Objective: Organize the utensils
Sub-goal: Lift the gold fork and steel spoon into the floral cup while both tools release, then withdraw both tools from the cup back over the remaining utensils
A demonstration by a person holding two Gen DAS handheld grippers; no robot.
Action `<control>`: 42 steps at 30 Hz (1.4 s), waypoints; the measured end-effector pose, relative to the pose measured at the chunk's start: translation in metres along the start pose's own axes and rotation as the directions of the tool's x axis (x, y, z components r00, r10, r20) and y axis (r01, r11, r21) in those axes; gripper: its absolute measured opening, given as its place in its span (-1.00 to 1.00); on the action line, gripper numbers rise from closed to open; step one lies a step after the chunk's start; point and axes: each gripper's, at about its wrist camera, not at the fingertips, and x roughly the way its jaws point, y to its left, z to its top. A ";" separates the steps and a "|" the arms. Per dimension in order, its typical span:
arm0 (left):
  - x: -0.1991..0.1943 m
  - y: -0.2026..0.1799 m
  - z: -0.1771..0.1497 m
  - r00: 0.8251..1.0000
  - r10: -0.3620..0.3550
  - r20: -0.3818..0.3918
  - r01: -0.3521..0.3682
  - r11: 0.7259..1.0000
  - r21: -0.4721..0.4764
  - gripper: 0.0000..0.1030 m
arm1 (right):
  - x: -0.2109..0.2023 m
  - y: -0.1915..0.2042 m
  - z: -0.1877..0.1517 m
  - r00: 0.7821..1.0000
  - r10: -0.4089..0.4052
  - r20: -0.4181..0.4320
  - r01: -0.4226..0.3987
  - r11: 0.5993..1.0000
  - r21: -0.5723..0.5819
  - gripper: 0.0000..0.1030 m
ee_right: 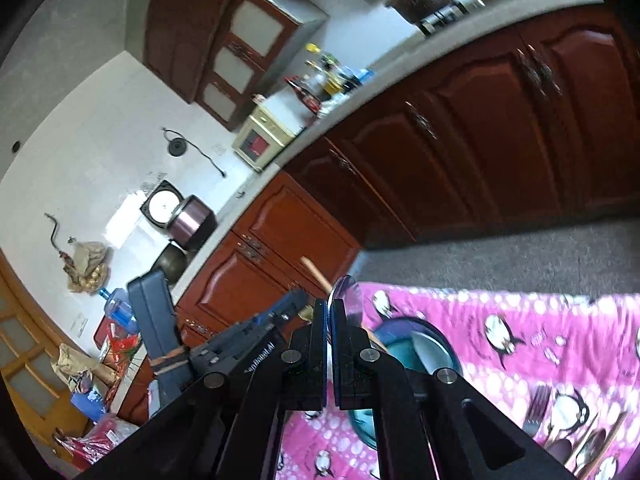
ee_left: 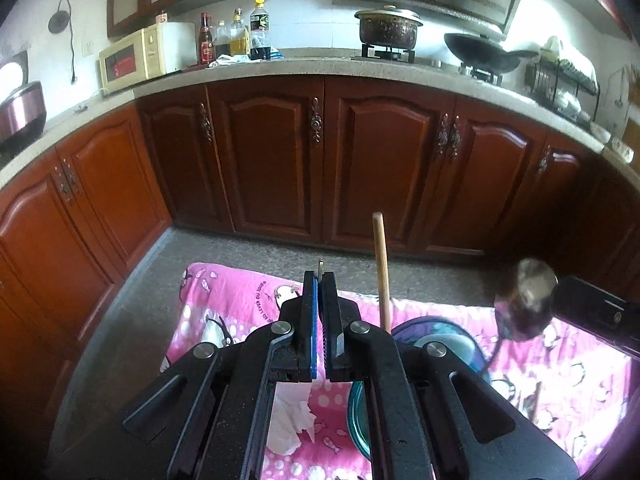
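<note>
Left gripper [ee_left: 319, 280]: clenched on a thin metal item whose tip pokes out above the jaws at frame centre; probably a utensil handle, type not discernible.
Right gripper [ee_right: 331, 308]: clamped on a metal spoon [ee_right: 345, 294], the bowl standing up above the fingertips, centre of the right wrist view. The left wrist view shows the same spoon blurred at right centre, so it is evidently being carried in the air.
Holder [ee_left: 434, 338]: dark blue round container, lower centre-right of the left wrist view, standing on the cloth; judged to be the collecting point.
Wooden stick [ee_left: 382, 272]: upright, rising from the holder; its stance suggests it is already sorted there.
Remaining utensils [ee_right: 568, 436]: fork and spoons lying loose on the cloth, lower right of the right wrist view, awaiting sorting.
Cloth [ee_left: 240, 300]: pink penguin print, covers the work surface.
Crumpled tissue [ee_left: 290, 420]: lower centre, beneath the left gripper.
Teal bowl [ee_left: 358, 420]: just beside the tissue, partly hidden.
Assessment: both held items seem bound for the holder.
</note>
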 end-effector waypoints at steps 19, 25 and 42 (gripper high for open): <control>0.011 -0.029 -0.036 0.998 -0.009 -0.056 0.012 0.999 0.052 -0.95 | -0.001 -0.060 -0.031 0.986 -0.157 -0.060 0.160 0.985 0.058 -0.86; 0.004 -0.025 -0.037 0.996 -0.043 -0.078 0.043 0.999 0.010 -0.35 | -0.005 -0.056 -0.034 0.980 -0.188 -0.061 0.190 0.981 0.028 -0.44; -0.047 -0.027 -0.052 0.993 -0.077 -0.087 0.076 0.997 -0.018 -0.10 | -0.054 -0.017 -0.069 0.953 -0.302 -0.005 0.301 0.952 -0.052 -0.28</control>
